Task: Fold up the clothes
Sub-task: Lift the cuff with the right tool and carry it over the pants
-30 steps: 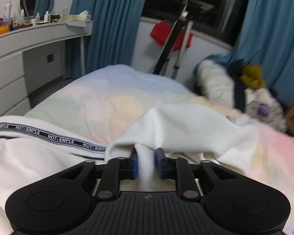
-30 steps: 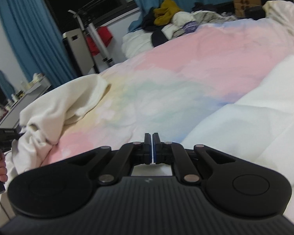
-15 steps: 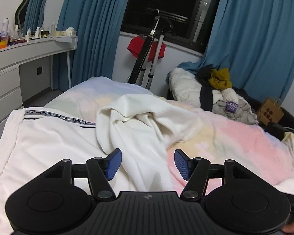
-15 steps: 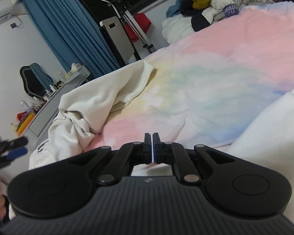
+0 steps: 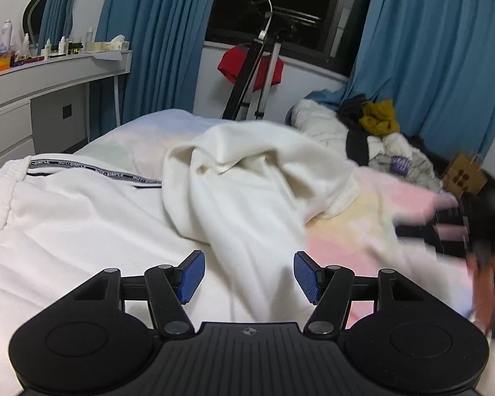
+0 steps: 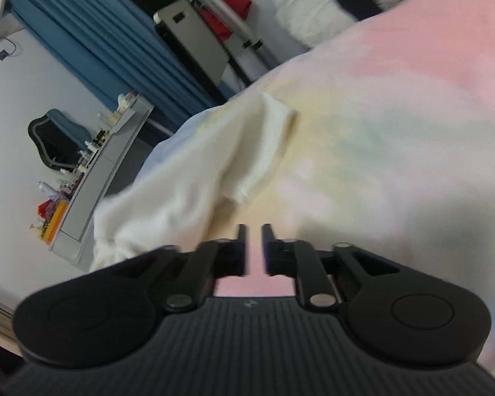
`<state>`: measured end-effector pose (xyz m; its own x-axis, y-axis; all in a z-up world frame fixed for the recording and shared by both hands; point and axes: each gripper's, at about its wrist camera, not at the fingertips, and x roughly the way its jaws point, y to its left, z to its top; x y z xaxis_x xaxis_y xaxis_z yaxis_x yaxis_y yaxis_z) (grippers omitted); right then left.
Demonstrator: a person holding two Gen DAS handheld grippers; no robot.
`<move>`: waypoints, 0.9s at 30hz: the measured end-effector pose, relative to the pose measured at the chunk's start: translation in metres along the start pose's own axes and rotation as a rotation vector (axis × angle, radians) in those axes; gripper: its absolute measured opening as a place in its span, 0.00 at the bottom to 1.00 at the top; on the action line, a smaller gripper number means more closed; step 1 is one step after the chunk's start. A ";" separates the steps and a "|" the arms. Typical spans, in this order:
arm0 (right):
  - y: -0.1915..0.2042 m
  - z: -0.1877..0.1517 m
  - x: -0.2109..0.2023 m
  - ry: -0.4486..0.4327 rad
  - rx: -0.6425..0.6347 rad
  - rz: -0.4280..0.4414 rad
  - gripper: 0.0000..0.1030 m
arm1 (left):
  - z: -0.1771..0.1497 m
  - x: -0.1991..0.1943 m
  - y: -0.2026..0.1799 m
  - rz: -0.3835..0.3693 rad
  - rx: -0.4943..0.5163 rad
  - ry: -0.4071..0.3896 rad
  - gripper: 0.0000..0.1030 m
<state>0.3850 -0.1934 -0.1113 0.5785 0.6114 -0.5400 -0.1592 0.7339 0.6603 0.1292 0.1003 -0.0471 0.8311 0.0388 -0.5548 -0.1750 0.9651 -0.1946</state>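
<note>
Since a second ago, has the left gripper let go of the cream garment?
Yes. The left gripper has opened and backed away; the cream garment now lies heaped short of the window.

Home bedroom: bed [image 5: 373, 211] with pastel cover, vanity desk [image 5: 49, 79] with mirror [image 5: 51, 3], blue curtains [image 5: 161, 43].

Left wrist camera looks level and low over the bed [image 5: 363, 217] toward the window; right wrist camera, tilted, looks closer. Both share the cream garment [image 5: 247, 181] [image 6: 214, 165].

Blue curtains [image 5: 161, 33] behind a white dresser [image 5: 49, 85].
</note>
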 end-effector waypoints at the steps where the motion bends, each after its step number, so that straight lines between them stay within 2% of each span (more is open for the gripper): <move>1: 0.005 0.012 0.015 0.003 0.004 0.010 0.45 | -0.002 0.008 0.004 -0.009 -0.015 0.003 0.61; 2: 0.010 0.024 0.029 0.004 0.007 0.021 0.57 | -0.003 0.017 0.009 -0.023 -0.035 0.007 0.61; 3: 0.016 0.036 0.044 0.005 0.011 0.031 0.60 | -0.005 0.025 0.014 -0.037 -0.056 0.015 0.61; 7: 0.020 0.069 0.096 0.004 0.110 0.020 0.60 | -0.009 0.051 0.034 -0.096 -0.150 0.048 0.61; 10: 0.017 0.082 0.130 0.009 0.175 -0.043 0.59 | -0.011 0.059 0.045 -0.136 -0.191 0.022 0.61; 12: 0.015 0.087 0.143 -0.021 0.192 -0.103 0.42 | -0.011 0.063 0.049 -0.155 -0.207 0.015 0.60; 13: 0.016 0.089 0.144 -0.033 0.189 -0.143 0.13 | -0.012 0.063 0.050 -0.175 -0.215 0.008 0.60; 14: 0.017 0.092 0.145 -0.045 0.186 -0.182 0.08 | -0.012 0.063 0.050 -0.199 -0.218 -0.001 0.60; 15: 0.018 0.096 0.144 -0.052 0.183 -0.189 0.07 | -0.011 0.062 0.050 -0.220 -0.216 -0.013 0.59; 19: 0.052 0.115 0.098 -0.172 0.056 -0.216 0.06 | -0.009 0.051 0.046 -0.305 -0.192 -0.081 0.59; 22: 0.072 0.139 0.029 -0.338 -0.001 -0.172 0.06 | -0.007 0.042 0.044 -0.394 -0.190 -0.114 0.59; 24: 0.084 0.149 -0.029 -0.464 -0.088 -0.130 0.06 | -0.006 0.037 0.043 -0.452 -0.196 -0.131 0.59; 26: 0.080 0.144 -0.088 -0.601 -0.162 -0.080 0.06 | -0.006 0.032 0.040 -0.497 -0.193 -0.139 0.60; 27: 0.072 0.138 -0.115 -0.657 -0.199 -0.081 0.06 | -0.006 0.031 0.037 -0.508 -0.176 -0.141 0.60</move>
<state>0.4171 -0.2518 0.0698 0.9495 0.2923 -0.1139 -0.2026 0.8485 0.4890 0.1452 0.1360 -0.0760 0.8944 -0.3745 -0.2445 0.1910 0.8141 -0.5485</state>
